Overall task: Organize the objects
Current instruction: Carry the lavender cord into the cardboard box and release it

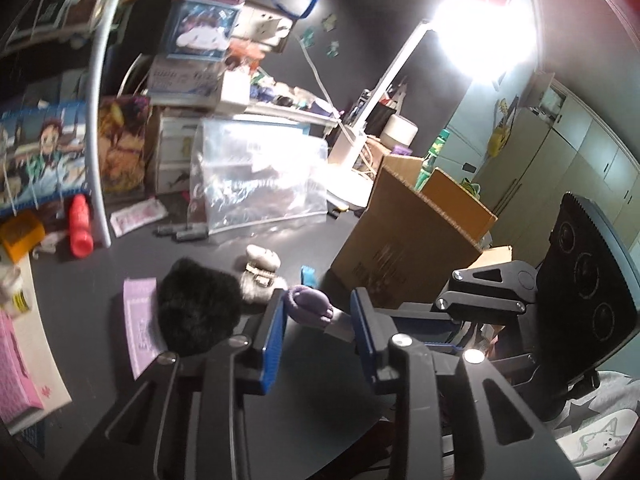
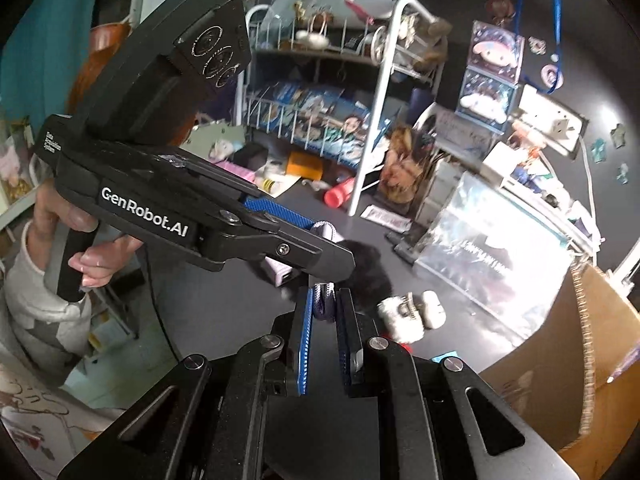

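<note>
A cluttered dark surface is shown, bordered on the right by an open cardboard box, judged stiff and light, the likely receptacle for sorted items. A clear plastic bag stands behind, judged slippery and crinkly. A black furry item lies on the surface, soft and compressible, best taken by its bulk. A small fuzzy grey-white item lies just beside it. The task's thing, a purple cord-like soft item, is held above the surface between both tools: the left gripper is seen with jaws spread around it, while the right gripper is seen with jaws pinching one end. It is judged light, limp and non-fragile; a grip at mid-length is advised to prevent dangling.
</note>
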A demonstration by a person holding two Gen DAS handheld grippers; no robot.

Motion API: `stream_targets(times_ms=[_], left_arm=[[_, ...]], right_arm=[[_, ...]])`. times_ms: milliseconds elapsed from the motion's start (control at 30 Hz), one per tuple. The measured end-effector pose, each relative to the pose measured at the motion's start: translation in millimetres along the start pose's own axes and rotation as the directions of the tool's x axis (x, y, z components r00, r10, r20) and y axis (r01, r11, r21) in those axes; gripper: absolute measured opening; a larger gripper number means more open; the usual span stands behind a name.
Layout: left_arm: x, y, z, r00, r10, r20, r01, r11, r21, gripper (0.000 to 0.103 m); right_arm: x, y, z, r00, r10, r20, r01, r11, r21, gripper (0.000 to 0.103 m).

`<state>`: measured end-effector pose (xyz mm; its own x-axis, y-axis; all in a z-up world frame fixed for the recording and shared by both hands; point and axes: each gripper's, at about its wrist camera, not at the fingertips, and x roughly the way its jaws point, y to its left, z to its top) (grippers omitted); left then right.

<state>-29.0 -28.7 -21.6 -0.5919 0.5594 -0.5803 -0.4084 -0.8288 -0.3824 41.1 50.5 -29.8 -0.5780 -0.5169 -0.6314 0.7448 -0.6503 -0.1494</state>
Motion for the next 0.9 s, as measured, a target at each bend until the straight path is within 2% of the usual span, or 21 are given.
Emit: stream_targets(times_ms=[367,667,900], left_arm=[[13,-42,52,0.999,-0.035,0.015,0.033,0.994,0.104,0.027],[60,-87,92,0.996,-0.072,-0.056,0.082,0.976,0.199,0.027],[105,-108,110,0.984,-0.091,-0.150,0.123,0.967,0.224,0.027]], right_arm=[[-41,-40,11,0.997,-0.069,0.041,0.066,0.996,0.060,0.007],[-73,-92,1,0.991,-0.126,0.033,0.119,0.979,0.168,0.007],[-84,-136,-18,0.990,-0.138,-0.010,0.136,0.955,0.262,0.007]])
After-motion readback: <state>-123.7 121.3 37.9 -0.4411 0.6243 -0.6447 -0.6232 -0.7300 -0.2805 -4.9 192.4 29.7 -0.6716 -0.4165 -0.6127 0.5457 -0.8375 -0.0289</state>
